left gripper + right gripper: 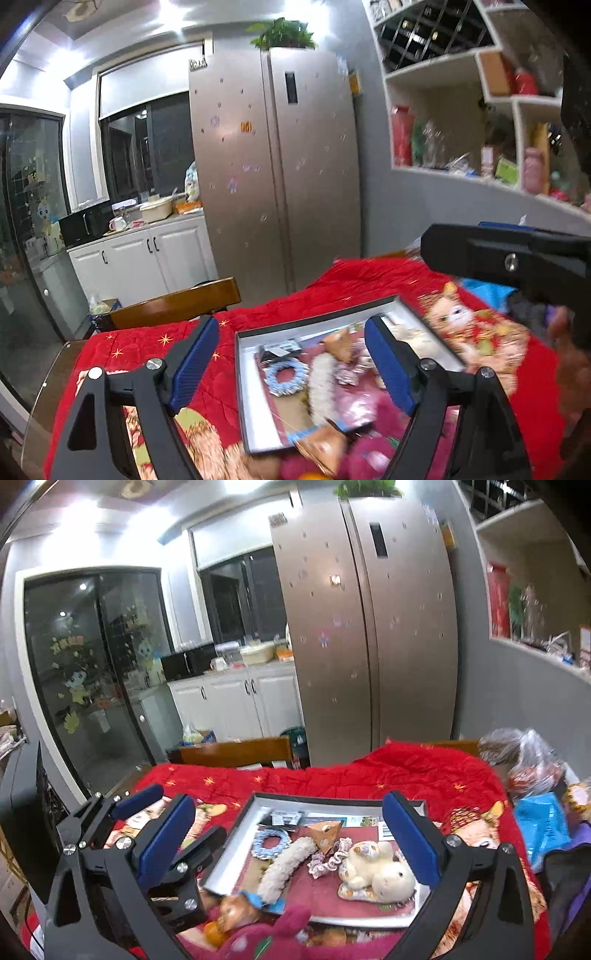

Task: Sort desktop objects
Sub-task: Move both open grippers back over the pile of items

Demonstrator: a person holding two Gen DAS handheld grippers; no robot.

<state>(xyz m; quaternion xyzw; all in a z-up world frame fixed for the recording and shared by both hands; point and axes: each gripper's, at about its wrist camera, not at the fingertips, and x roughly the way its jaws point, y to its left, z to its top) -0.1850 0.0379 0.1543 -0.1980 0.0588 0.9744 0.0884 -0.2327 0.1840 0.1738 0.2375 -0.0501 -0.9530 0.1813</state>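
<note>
A shallow grey-rimmed box (236,830) lies on the red quilt and holds a blue ring (271,843), a long white fuzzy toy (288,866), a brown wedge (327,834), a frilly scrunchie (328,860) and a cream plush rabbit (376,875). The box (243,387) also shows in the left wrist view. A pink plush (266,938) and an orange (212,932) lie at its near edge. My right gripper (291,842) is open above the box. My left gripper (291,362) is open and empty over the box's left side; it also shows in the right wrist view (155,805).
A wooden chair back (236,753) stands beyond the quilt. Plastic bags (532,760) and a blue packet (543,823) sit at the table's right. A fridge (369,627) and kitchen cabinets (236,698) are behind. Wall shelves (480,110) are at right.
</note>
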